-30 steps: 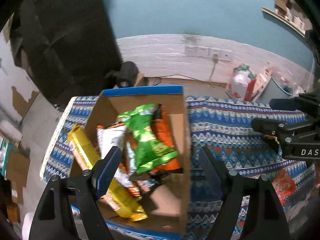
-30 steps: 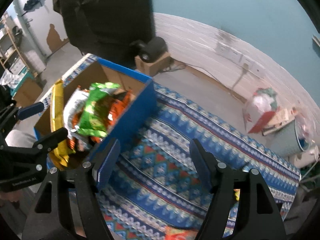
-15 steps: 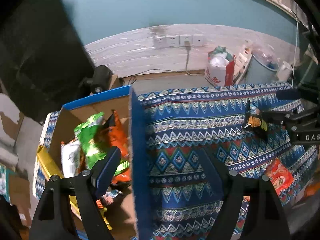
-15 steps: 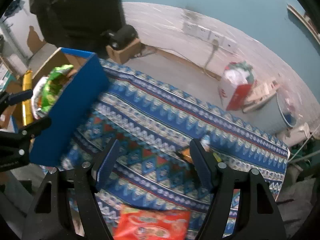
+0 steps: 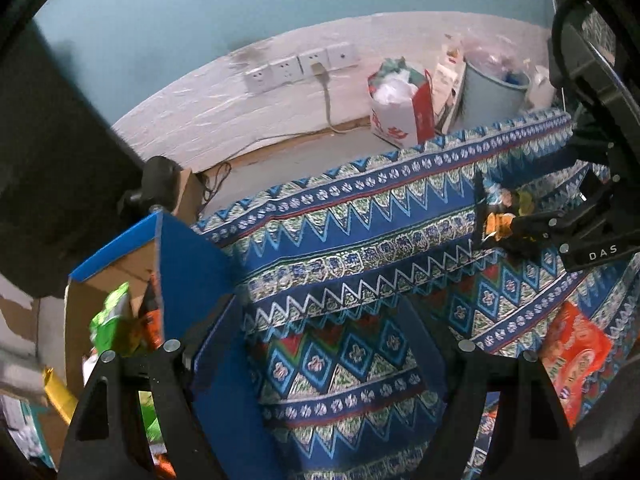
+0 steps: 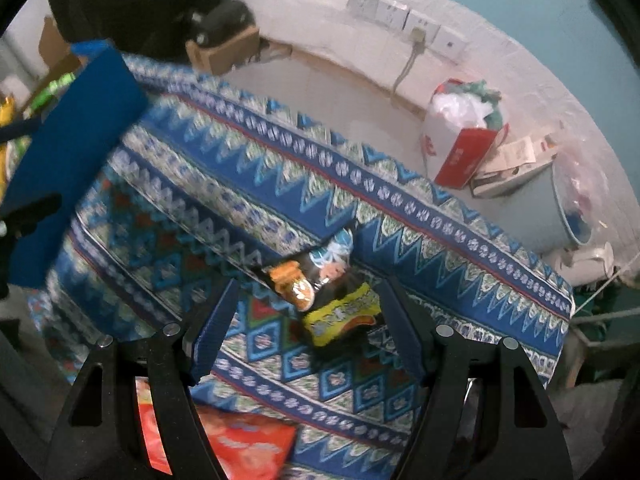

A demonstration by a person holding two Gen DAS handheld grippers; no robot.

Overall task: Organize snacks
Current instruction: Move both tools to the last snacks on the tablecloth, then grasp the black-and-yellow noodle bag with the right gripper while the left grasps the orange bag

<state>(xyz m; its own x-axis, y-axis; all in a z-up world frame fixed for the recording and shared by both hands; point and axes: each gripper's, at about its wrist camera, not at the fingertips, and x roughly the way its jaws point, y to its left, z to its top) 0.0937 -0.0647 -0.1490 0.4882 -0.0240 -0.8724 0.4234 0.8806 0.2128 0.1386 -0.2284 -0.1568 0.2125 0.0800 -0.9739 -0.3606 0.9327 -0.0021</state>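
Note:
A blue cardboard box (image 5: 180, 272) holding a green bag (image 5: 114, 320) and other snacks stands at the left end of the patterned tablecloth (image 5: 360, 248). My left gripper (image 5: 316, 320) hangs open over bare cloth just right of the box wall, with nothing between its fingers. My right gripper (image 6: 308, 300) is open and points down over a dark snack bag (image 6: 308, 276) and a yellow bag (image 6: 340, 316), which lie between its fingers without the pads pressing on them. A red-orange snack pack (image 6: 248, 444) lies nearer on the cloth.
The cloth's far edge drops to the floor, where a red and white paper bag (image 5: 400, 108), a grey-blue bin (image 5: 492, 96) and a small cardboard box (image 6: 224, 48) with a black object stand. Wall sockets (image 5: 300, 68) sit behind them.
Both grippers swung right from above the box to over the cloth and sank lower. The dark and yellow bags came into view between the right fingers. Neither opening changed.

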